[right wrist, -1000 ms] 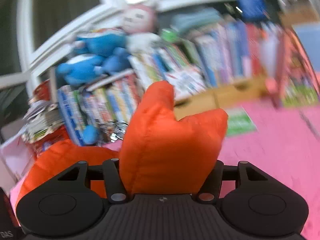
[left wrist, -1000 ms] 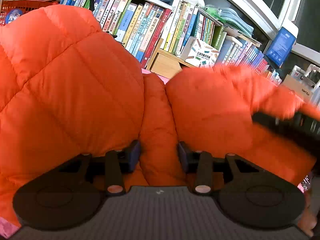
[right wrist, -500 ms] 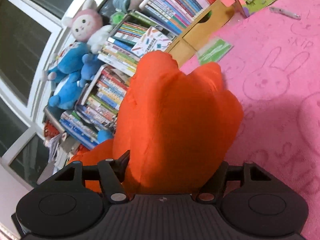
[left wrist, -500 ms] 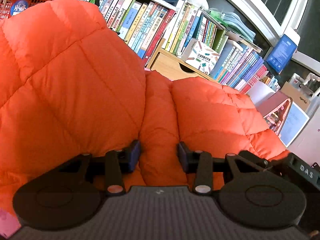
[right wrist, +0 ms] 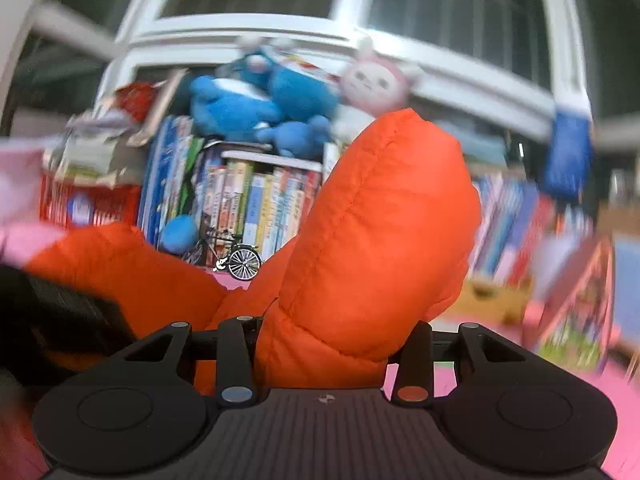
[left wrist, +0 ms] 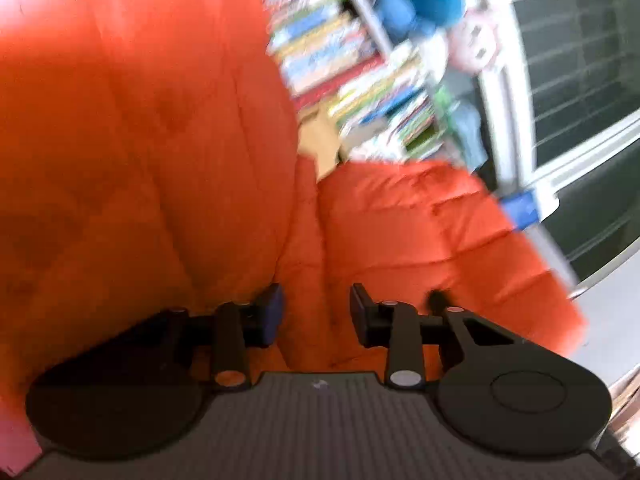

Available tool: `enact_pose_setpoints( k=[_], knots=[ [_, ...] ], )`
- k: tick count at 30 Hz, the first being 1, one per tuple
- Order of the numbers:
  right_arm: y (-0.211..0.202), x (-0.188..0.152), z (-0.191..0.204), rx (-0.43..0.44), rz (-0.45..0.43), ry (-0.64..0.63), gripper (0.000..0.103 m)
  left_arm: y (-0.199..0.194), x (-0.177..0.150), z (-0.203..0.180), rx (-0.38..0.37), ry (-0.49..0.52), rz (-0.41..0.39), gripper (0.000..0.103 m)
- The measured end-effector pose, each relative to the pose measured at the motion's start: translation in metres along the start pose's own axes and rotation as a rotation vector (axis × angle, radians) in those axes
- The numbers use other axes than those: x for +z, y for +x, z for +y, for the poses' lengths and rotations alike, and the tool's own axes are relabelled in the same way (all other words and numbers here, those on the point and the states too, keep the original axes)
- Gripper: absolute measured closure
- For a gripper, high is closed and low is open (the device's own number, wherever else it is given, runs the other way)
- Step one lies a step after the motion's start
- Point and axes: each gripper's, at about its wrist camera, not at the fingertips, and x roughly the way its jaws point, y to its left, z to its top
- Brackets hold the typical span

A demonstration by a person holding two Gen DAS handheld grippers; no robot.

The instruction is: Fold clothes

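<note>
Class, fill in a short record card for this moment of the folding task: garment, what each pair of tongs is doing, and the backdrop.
garment: orange puffer jacket, quilted
left tongs: shut on a fold of the jacket
right tongs: shut on a padded jacket section that sticks up
backdrop: bookshelf, blue plush toys, toy bicycle, window
image: motion-blurred

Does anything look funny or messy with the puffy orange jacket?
Nothing looks torn or spilled. The orange jacket is just bunched up: a puffy lump sticks up out of the right gripper, and a fold is pinched in the left gripper. The pictures are blurry, so small flaws could hide.
</note>
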Motion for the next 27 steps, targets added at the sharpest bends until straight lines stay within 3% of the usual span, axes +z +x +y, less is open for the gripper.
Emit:
enact_pose_setpoints(
  k=[3,6,11,13,15,16,19,24,27],
  knots=[
    [-0.007,0.000,0.027,-0.015,-0.056,-0.172,0.061,-0.044,0.016,0.001,0.022,0.056,-0.128,0.063],
    [-0.013,0.001,0.056,-0.012,-0.119,-0.325,0.061,-0.071,0.026,0.015,0.129,0.057,-0.233,0.063],
    [-0.021,-0.004,0.110,0.031,-0.244,-0.592,0.061,-0.093,0.029,0.039,0.151,-0.015,-0.280,0.062],
    [-0.023,-0.009,0.131,0.073,-0.284,-0.693,0.061,-0.117,0.031,0.022,0.130,0.059,-0.337,0.058],
    [-0.023,-0.012,0.143,0.102,-0.295,-0.729,0.060,-0.138,0.032,0.000,0.084,0.157,-0.383,0.045],
    [-0.023,-0.013,0.149,0.116,-0.299,-0.744,0.060,-0.147,0.034,-0.013,0.054,0.216,-0.401,0.045],
    [-0.024,-0.017,0.167,0.158,-0.310,-0.788,0.060,-0.143,0.040,-0.052,0.048,0.399,-0.408,0.038],
    [-0.025,-0.023,0.196,0.227,-0.328,-0.862,0.058,-0.071,0.057,-0.103,0.224,0.715,-0.326,0.036],
    [-0.028,-0.028,0.211,0.258,-0.340,-0.898,0.055,-0.026,0.054,-0.104,0.368,0.840,-0.276,0.035]
  ],
)
